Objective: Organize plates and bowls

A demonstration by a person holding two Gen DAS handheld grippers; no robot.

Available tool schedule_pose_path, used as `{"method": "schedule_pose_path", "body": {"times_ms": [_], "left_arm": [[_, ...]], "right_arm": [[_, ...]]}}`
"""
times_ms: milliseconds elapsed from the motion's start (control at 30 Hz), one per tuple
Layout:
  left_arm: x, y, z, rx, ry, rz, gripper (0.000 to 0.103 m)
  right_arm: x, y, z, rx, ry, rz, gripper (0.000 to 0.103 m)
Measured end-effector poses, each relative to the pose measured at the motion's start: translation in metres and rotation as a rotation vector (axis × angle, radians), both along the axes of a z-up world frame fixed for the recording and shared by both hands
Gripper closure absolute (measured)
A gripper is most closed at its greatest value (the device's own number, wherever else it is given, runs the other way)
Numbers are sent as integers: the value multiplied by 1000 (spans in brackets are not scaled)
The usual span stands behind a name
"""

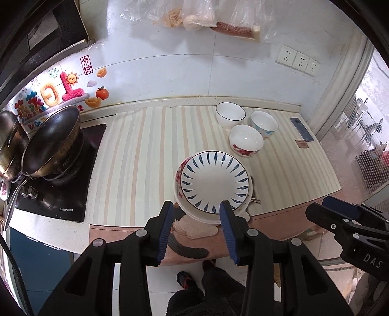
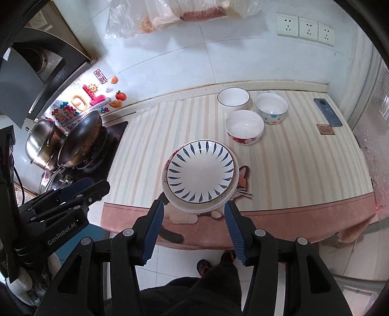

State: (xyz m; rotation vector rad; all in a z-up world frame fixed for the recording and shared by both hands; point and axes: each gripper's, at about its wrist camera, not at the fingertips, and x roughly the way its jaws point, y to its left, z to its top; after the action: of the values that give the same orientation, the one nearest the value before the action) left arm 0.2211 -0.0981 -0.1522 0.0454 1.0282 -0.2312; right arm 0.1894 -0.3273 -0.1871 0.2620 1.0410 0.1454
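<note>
Left gripper (image 1: 197, 206), bottom centre of the left wrist view: jaws apart with nothing between the blue pads (image 1: 167, 231). They sit above the counter's near edge and are not touching the plates. Right gripper (image 2: 194, 209), bottom centre of the right wrist view: jaws spread wider, also holding nothing and clear of the stack.

Plate stack (image 1: 214, 182) sits mid-frame on the striped mat (image 1: 136, 158), close to the front edge. Top plate (image 2: 200, 171) is white with blue leaf strokes around the rim. Under it a plate with red flowers (image 1: 178, 175) peeks out on the left side, and more white rims show below; the number of plates in the stack cannot be told.

Three bowls are grouped above and right of the stack, close together, all upright and empty:
- White bowl with thin dark rim (image 2: 233, 99), farthest back.
- Bowl with blue pattern (image 2: 271, 108), to its right.
- Bowl with red flowers (image 2: 244, 126), nearest the plates but apart from them.

A phone (image 2: 327, 112) lies at the right end of the mat, near the wall. A wok (image 1: 52, 141) and a steel pot (image 2: 41, 138) sit on the stove at frame left. Wall sockets (image 2: 305, 29) are upper right, and plastic bags of food (image 1: 201, 17) hang at top centre. The person's legs and shoes (image 2: 203, 266) show at bottom centre, below the counter.
</note>
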Motion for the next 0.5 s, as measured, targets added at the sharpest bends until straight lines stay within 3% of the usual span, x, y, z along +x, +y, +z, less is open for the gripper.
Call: {"method": "schedule_pose_path", "body": {"times_ms": [267,500], "left_arm": [[37,-32,-19,15,27,27,66],[122,-84,-58,-13,101,77,66]], "right_arm": [[9,-36,-17,69,25,-59,48],[75,-104,-59,111,88,-108,48]]}}
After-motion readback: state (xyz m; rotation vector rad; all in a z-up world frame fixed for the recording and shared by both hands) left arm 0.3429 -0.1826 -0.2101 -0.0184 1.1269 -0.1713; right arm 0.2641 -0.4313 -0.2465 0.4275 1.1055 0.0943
